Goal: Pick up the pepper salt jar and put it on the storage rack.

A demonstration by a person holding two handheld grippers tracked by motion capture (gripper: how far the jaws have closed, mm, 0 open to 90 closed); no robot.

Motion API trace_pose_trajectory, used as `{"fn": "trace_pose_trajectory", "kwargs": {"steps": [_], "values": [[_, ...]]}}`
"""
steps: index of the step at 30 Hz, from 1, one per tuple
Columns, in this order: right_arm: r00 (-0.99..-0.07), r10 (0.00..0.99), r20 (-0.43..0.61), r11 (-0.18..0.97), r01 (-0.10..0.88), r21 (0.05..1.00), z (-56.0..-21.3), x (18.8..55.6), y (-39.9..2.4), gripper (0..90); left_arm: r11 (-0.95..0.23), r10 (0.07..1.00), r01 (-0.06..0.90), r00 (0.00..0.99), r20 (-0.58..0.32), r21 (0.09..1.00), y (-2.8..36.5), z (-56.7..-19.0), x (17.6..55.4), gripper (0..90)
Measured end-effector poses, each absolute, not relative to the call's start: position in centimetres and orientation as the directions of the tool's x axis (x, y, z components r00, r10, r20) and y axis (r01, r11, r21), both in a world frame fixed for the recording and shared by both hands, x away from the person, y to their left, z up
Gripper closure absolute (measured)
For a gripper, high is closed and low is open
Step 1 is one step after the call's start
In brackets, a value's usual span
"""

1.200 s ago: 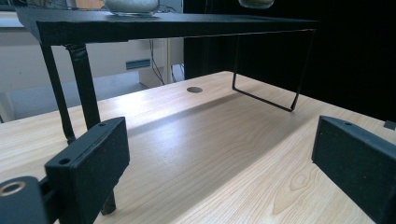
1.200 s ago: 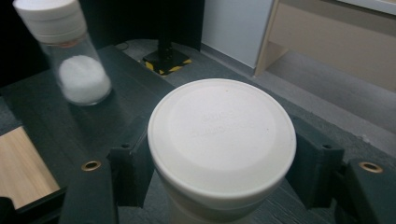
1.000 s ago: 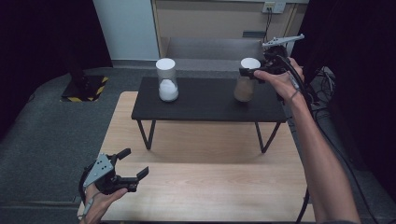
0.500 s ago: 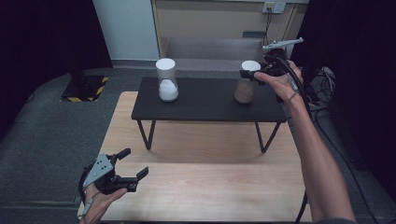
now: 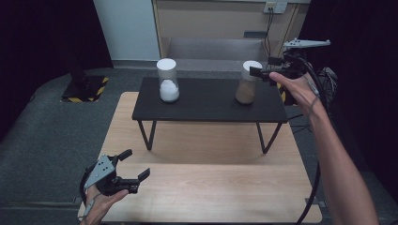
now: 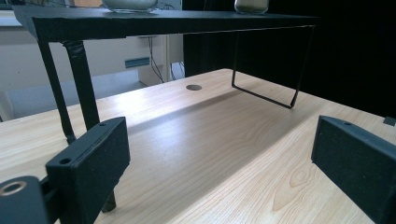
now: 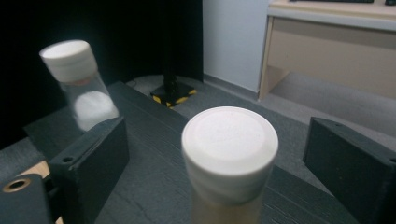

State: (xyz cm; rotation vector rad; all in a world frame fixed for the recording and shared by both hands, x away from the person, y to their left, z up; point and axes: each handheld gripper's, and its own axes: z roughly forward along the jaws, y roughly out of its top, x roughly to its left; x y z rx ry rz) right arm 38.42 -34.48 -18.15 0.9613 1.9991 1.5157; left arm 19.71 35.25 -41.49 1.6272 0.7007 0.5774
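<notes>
High view: right tool at the white lid of the brown-filled jar on the black stand, its jaws just opened, apart on either side of the lid without pressing it. Right gripper view: jar between the jaws, its base cut off, the second jar blurred. Left tool rests open over the desk, holding nothing
</notes>
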Motion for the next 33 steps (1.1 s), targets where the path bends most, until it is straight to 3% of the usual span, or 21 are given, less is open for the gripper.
{"fn": "trace_pose_trajectory", "kwargs": {"steps": [16,33], "values": [[-0.774,0.633,-0.015,0.128,0.085,0.988,-22.1,32.3,-38.6,5.5,-0.111,0.719,0.128,0.695,-0.009,0.986,35.1,-41.5,19.7,3.1],[-0.832,0.555,-0.006,0.159,0.098,0.982,-27.0,29.2,-37.3,5.1,-0.114,0.718,0.130,0.696,-0.009,0.985,35.0,-41.5,19.8,3.1]]}}
